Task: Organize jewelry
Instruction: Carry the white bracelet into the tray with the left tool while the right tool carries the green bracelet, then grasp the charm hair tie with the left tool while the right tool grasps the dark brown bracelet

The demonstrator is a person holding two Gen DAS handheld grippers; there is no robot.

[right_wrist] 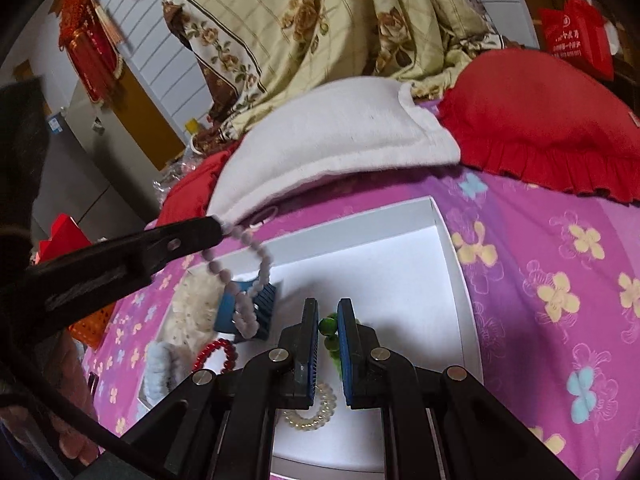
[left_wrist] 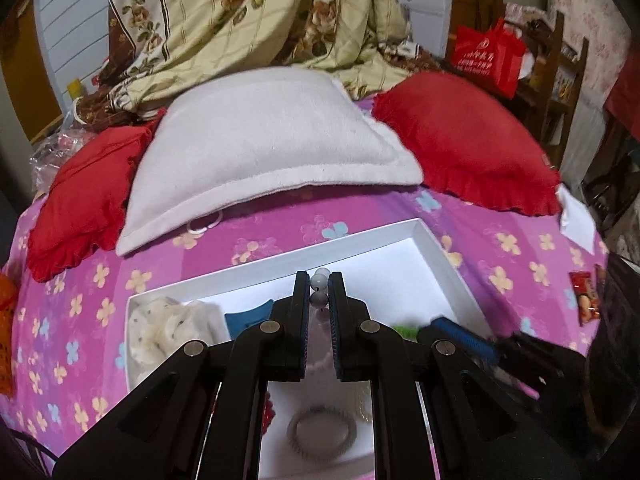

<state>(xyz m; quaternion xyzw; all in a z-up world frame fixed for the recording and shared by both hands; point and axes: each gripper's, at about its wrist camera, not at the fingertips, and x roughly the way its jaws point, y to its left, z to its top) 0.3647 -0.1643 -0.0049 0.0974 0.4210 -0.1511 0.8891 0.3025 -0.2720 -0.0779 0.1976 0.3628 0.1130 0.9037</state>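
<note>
**Both grippers hold bead bracelets above the white tray**

The left gripper (left_wrist: 319, 292) is clenched on a pale grey bead bracelet (left_wrist: 319, 281); in the left wrist view two or three beads sit pinched between its fingertips, and in the right wrist view the same bracelet (right_wrist: 244, 280) hangs as a loop from the tip of that gripper (right_wrist: 218, 227), dangling over the left part of the tray. The right gripper (right_wrist: 328, 320) is closed on a green bead bracelet (right_wrist: 329, 332), whose beads show between and just below its pads.

Beneath both lies a shallow white tray (right_wrist: 456, 280) resting on the bed. Inside it, toward its left side, sit a blue comb-like clip (right_wrist: 256, 312), a cream dotted scrunchie (right_wrist: 188, 308), a red bead bracelet (right_wrist: 218, 354) and a pale blue fluffy scrunchie (right_wrist: 160, 368). A clear coiled hair tie (right_wrist: 310, 410) lies just under the right gripper, and the left wrist view shows a grey coiled hair tie (left_wrist: 322, 432) on the tray floor under the left gripper.

The bed carries a pink floral sheet (left_wrist: 500, 248). Beyond the tray lies a white pillow (left_wrist: 272, 140) flanked by two red frilled cushions (left_wrist: 460, 136), with a small white ring (left_wrist: 202, 226) at the pillow's near edge. A floral quilt (left_wrist: 240, 20) is heaped behind, and a red bag (left_wrist: 488, 56) stands at the far right
</note>
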